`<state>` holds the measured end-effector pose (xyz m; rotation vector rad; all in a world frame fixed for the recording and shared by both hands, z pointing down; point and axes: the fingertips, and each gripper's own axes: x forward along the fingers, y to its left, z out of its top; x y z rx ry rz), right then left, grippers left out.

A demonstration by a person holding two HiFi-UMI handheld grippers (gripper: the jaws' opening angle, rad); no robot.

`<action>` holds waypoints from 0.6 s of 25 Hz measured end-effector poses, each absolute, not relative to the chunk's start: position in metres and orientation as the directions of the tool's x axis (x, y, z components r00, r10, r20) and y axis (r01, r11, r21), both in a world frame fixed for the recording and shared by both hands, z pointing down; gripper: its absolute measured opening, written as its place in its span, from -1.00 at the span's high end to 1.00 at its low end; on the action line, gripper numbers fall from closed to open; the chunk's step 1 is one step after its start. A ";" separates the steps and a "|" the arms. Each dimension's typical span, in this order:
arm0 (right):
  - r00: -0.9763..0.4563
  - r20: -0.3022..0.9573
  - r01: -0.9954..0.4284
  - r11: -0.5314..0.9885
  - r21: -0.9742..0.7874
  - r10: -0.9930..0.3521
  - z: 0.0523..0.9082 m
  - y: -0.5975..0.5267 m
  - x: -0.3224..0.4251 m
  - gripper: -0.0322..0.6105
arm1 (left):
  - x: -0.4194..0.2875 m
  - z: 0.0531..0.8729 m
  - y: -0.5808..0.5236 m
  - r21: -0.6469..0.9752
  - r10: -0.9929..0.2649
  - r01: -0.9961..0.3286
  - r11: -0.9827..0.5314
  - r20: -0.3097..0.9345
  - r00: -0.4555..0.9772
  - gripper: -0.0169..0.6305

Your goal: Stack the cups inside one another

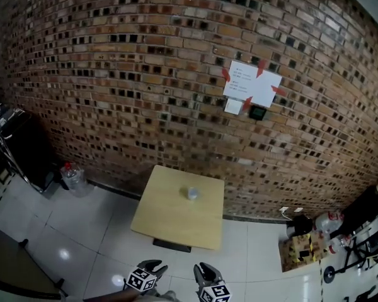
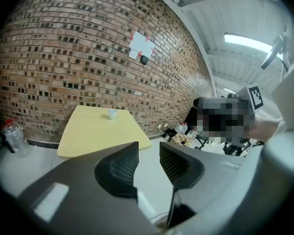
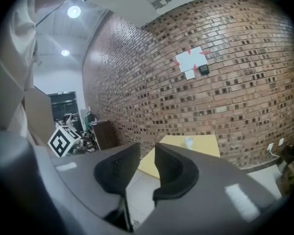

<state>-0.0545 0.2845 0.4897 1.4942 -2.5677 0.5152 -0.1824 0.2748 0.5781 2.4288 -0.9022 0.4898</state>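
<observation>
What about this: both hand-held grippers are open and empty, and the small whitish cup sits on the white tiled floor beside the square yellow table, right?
One error: the small whitish cup stands on the square yellow table, not the floor; the head view shows it. The left hand-held gripper and right hand-held gripper are indeed open and empty.

- One square table (image 1: 170,225) with a pale yellow top.
- One small whitish cup (image 1: 192,194) near the table's far edge; whether several are nested in it cannot be told.
- Two grippers with marker cubes: left gripper (image 1: 154,267) and right gripper (image 1: 207,271).
- One white paper sheet (image 1: 252,83) on the brick wall (image 1: 113,74).
- Four red tape pieces (image 1: 225,74) on that sheet.
- One clear plastic bottle (image 1: 72,175) with a red cap.
</observation>
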 end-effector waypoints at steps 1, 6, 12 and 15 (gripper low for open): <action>-0.500 0.281 -0.865 0.456 -0.211 -0.819 0.490 0.289 -0.055 0.71 | -0.184 0.578 0.277 0.326 -0.500 -0.681 -0.656 0.489 0.715 0.48; -0.448 0.255 -0.893 0.414 -0.178 -0.857 0.481 0.279 -0.057 0.89 | -0.201 0.564 0.249 0.300 -0.497 -0.671 -0.678 0.485 0.719 0.48; -0.463 0.229 -0.886 0.437 -0.158 -0.856 0.468 0.264 -0.101 0.89 | -0.217 0.547 0.238 0.310 -0.489 -0.655 -0.689 0.469 0.736 0.48; -0.464 0.237 -0.885 0.436 -0.161 -0.854 0.471 0.261 -0.118 0.89 | -0.220 0.551 0.245 0.326 -0.451 -0.631 -0.704 0.481 0.752 0.46</action>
